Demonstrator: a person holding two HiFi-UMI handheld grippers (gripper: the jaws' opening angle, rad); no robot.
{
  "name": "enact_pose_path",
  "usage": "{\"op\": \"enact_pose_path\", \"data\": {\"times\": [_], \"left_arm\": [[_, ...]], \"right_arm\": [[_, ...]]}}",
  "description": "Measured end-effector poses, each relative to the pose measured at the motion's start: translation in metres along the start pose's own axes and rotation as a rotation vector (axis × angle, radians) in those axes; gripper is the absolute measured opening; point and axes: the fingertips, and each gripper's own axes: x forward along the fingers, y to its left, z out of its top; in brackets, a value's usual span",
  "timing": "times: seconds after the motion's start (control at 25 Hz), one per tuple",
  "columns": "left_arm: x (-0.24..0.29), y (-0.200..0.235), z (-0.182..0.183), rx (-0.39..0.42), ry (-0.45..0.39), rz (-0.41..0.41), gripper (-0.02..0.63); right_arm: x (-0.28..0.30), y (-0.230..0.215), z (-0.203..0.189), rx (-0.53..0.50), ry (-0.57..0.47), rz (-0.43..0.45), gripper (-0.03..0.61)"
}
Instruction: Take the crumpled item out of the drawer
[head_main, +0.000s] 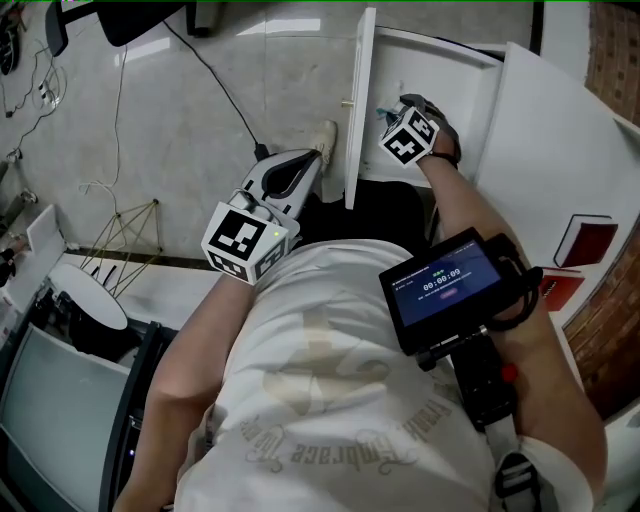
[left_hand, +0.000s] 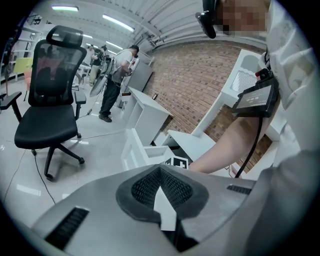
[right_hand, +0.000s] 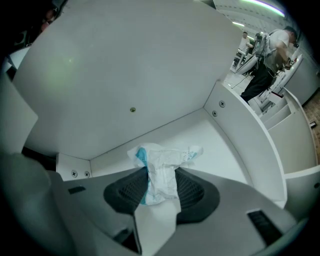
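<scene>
The crumpled item (right_hand: 162, 167), a wad of white paper with blue print, sits in the corner of the open white drawer (right_hand: 220, 145). My right gripper (right_hand: 160, 187) points straight down into the drawer and its dark pads pinch the wad's lower half; the top flares out above them. In the head view the right gripper (head_main: 395, 112) reaches behind the drawer's front panel (head_main: 358, 100), and only its marker cube shows well. My left gripper (head_main: 322, 140) hangs outside the drawer front over the floor. In its own view the left gripper (left_hand: 161, 172) is shut with nothing in it.
A white cabinet top (head_main: 545, 140) lies right of the drawer, with a red book (head_main: 585, 240) on it. A screen (head_main: 445, 285) is strapped to the person's chest. A black office chair (left_hand: 47, 95) and a standing person (left_hand: 117, 75) are farther off. Cables (head_main: 215, 80) cross the floor.
</scene>
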Motion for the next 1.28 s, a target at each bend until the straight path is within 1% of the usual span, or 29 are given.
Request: {"op": "enact_pose_path", "data": {"times": [0.24, 0.48, 0.64, 0.8, 1.0, 1.28], "left_arm": [[0.0, 0.004, 0.005, 0.016, -0.002, -0.015, 0.02], [-0.006, 0.013, 0.006, 0.022, -0.007, -0.012, 0.02], [0.001, 0.013, 0.011, 0.031, -0.014, -0.01, 0.02], [0.0, 0.009, 0.019, 0.054, -0.032, -0.022, 0.02], [-0.01, -0.001, 0.029, 0.096, -0.044, -0.057, 0.02], [-0.009, -0.011, 0.036, 0.147, -0.059, -0.087, 0.02]], "right_arm": [[-0.003, -0.004, 0.001, 0.042, -0.006, -0.006, 0.169], [-0.007, -0.006, 0.007, 0.098, -0.019, -0.018, 0.166], [-0.008, -0.014, 0.0, 0.137, -0.018, -0.029, 0.164], [-0.015, -0.013, -0.004, 0.167, -0.031, -0.033, 0.163], [-0.039, -0.008, -0.008, 0.197, -0.041, -0.062, 0.163], [-0.055, -0.001, -0.019, 0.248, -0.058, -0.085, 0.163]]}}
